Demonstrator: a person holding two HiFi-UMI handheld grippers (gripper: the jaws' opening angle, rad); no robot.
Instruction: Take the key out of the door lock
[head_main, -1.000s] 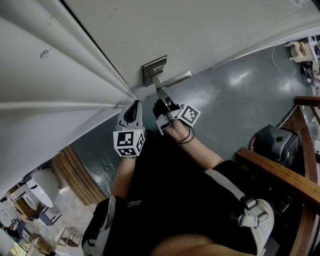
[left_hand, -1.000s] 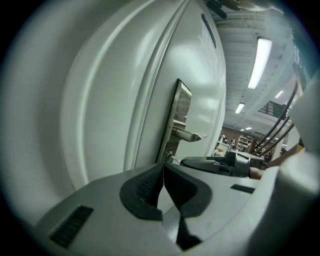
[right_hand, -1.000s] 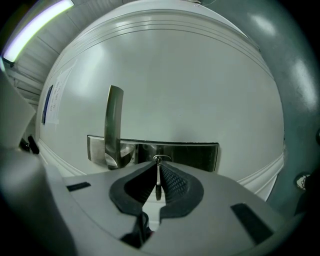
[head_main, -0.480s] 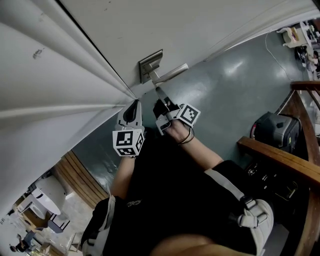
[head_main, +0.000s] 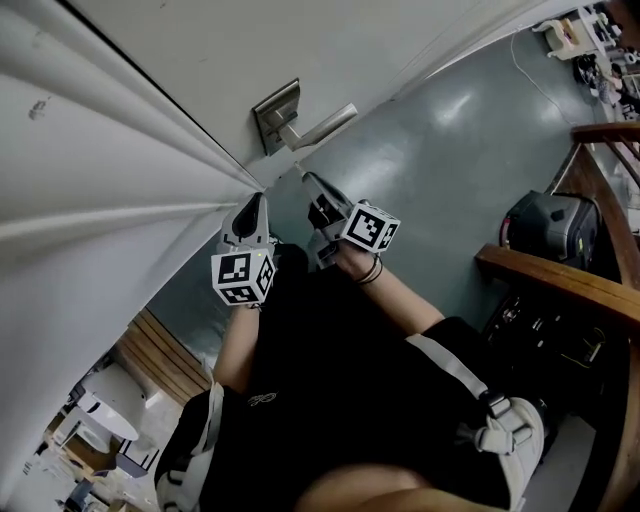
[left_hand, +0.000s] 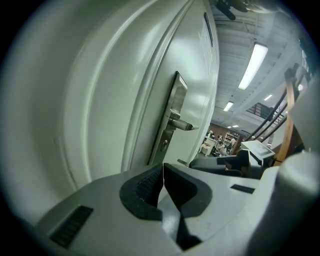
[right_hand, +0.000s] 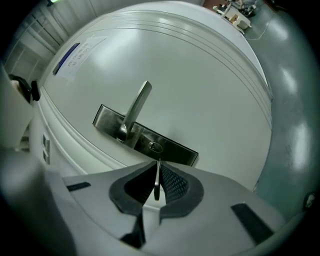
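While the right gripper (right_hand: 157, 167) clamps the thin flat metal key (right_hand: 157, 184) edge-on between its ribbed black pads, the keyhole (right_hand: 155, 146) sits just beyond the jaw tips, clear of the key. It's in a brushed steel plate (right_hand: 177, 150), with the lever handle (right_hand: 136, 107) up-left of the jaws. The left gripper (left_hand: 162, 172) has its jaws together and empty, with the smooth white door (left_hand: 100, 100) ahead-left.

key (right_hand: 157, 179) mostly hidden between fingers (right_hand: 173, 184)
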